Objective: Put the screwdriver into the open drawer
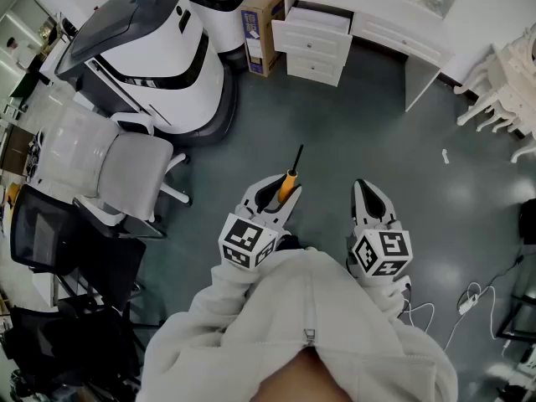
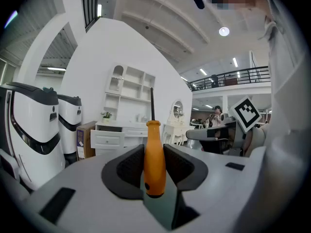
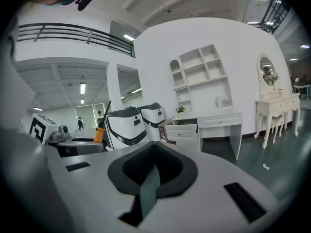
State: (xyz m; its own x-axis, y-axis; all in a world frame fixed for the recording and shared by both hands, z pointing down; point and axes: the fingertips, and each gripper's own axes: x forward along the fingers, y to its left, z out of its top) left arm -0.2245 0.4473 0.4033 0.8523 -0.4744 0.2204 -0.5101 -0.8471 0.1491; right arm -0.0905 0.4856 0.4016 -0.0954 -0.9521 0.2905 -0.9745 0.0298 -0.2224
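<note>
An orange-handled screwdriver (image 1: pixel 290 179) stands between the jaws of my left gripper (image 1: pixel 281 193), its dark shaft pointing away from me. In the left gripper view the pads close on the orange handle (image 2: pixel 154 160) of the screwdriver, so the left gripper (image 2: pixel 154 149) is shut on it. To its right my right gripper (image 1: pixel 371 198) has its jaws together with nothing between them, as the right gripper view (image 3: pixel 154 148) also shows. Far ahead across the floor is a white desk (image 1: pixel 381 15) whose top drawer (image 1: pixel 314 25) is pulled out; that drawer (image 3: pixel 183 131) also shows in the right gripper view.
Two large white-and-black machines (image 1: pixel 155 53) stand at the left, with a cardboard box (image 1: pixel 261 19) beside the desk. A grey office chair (image 1: pixel 113 166) and a black chair (image 1: pixel 46 233) sit near left. White ornate furniture (image 1: pixel 502 86) and floor cables (image 1: pixel 465 304) are at the right.
</note>
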